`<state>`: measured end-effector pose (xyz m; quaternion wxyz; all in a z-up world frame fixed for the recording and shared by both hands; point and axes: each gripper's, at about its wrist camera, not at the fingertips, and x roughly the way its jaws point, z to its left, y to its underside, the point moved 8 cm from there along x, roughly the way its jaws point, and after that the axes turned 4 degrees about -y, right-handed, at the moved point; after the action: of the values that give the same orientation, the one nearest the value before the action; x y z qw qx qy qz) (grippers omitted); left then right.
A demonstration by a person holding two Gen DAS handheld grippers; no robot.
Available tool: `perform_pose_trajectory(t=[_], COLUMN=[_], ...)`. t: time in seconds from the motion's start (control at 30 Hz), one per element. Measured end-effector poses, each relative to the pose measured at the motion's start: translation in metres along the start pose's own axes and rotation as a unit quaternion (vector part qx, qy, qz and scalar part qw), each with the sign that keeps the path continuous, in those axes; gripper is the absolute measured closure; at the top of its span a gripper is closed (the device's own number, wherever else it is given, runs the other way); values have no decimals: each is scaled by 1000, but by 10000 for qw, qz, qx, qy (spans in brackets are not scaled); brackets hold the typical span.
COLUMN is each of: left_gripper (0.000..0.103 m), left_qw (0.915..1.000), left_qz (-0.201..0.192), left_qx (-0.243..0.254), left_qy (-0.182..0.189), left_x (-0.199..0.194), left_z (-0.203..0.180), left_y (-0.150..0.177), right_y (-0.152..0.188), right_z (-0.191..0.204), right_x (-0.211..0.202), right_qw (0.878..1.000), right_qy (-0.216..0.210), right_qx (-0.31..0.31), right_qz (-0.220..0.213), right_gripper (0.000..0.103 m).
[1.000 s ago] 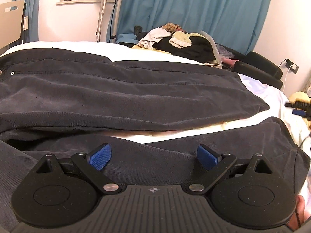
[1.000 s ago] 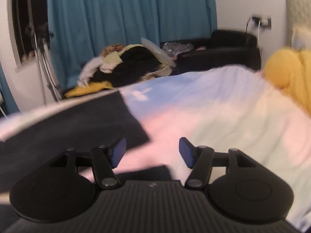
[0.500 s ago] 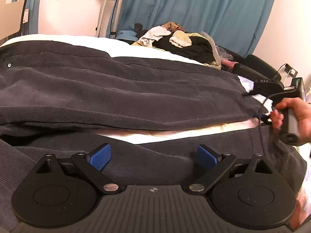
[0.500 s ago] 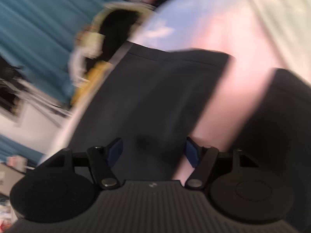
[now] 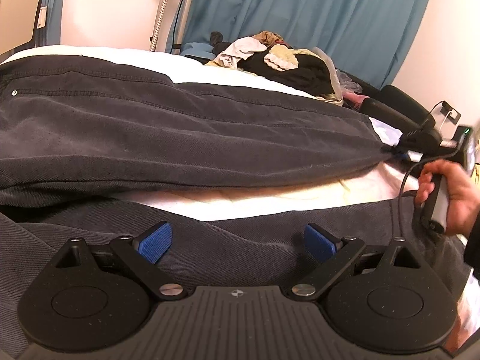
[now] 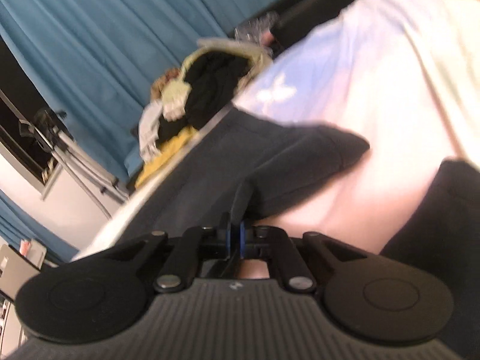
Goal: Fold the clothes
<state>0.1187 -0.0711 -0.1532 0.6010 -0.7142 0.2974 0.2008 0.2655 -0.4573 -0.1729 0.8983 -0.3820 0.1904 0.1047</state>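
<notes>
- Across the bed [image 5: 228, 207], on a pale sheet, dark grey trousers [image 5: 180, 138] lie spread lengthwise; the two legs are parted, with a strip of sheet showing between them.
- Far leg runs from the waist end at left to its hem at right; a small metal rivet [image 5: 14, 92] sits near the waist seam.
- Near leg lies directly under the left tongs [image 5: 238, 241]. Blue pads [image 5: 156, 241] stand wide apart, nothing between them, just over the cloth; contact cannot be told.
- Right tongs [image 6: 235, 238] have just been closing and are now pinched together on the hem of the far leg; a fold of dark cloth rises from between the blue pads. Right wrist view is blurred and tilted.
- From the left wrist view, the right hand [image 5: 450, 192] grips the handle of its tool at the right edge, a cable looping beside it; the hem corner is drawn to a point there.
- Behind the bed: a heap of mixed clothes [image 5: 279, 60], black, white and yellowish.
- Teal curtains [image 5: 300, 9] cover the back wall; a metal stand [image 5: 162, 9] rises left of them.
- Black armchair [image 5: 399, 105] at right, near a wall socket.
</notes>
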Motion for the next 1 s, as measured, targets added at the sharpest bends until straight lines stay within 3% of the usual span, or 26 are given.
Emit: perform_pose_trajectory(t=[0.17, 0.27, 0.37, 0.47, 0.53, 0.73, 0.8, 0.87, 0.93, 1.0], left_gripper=[7, 7, 7, 6, 6, 6, 6, 6, 6, 6], left_qw=[10000, 9999, 9999, 9999, 9999, 9997, 9997, 9996, 9995, 9994], left_qz=[27, 42, 60, 75, 82, 88, 88, 73, 54, 41], left_qx=[75, 86, 83, 69, 79, 204, 236, 269, 300, 344], left_qy=[-46, -49, -38, -22, -17, -40, -53, -60, -68, -76], left_x=[-2, -3, -4, -5, -5, -3, -3, -4, -4, -4], left_z=[-2, -1, 0, 0, 1, 1, 1, 0, -1, -3], left_y=[2, 3, 3, 3, 3, 3, 3, 2, 1, 0], right_y=[-20, -19, -10, 13, 25, 25, 24, 22, 19, 18], right_z=[31, 26, -7, -49, -58, -41, -36, -30, -22, -13], right_x=[-32, -51, -50, -31, -19, -15, -18, -22, -34, -50], right_qw=[9980, 9980, 9975, 9875, 9822, 9697, 9657, 9646, 9699, 9678], right_qy=[-167, 63, 678, 1445, 1530, 1580, 1504, 1368, 1140, 1056], right_qx=[-156, -81, 34, -182, -518, -1571, -1855, -2015, -1946, -2138], right_qz=[-598, -617, -210, 600, 961, 999, 1017, 1010, 920, 812], right_gripper=[98, 98, 98, 98, 98, 94, 89, 65, 47, 42])
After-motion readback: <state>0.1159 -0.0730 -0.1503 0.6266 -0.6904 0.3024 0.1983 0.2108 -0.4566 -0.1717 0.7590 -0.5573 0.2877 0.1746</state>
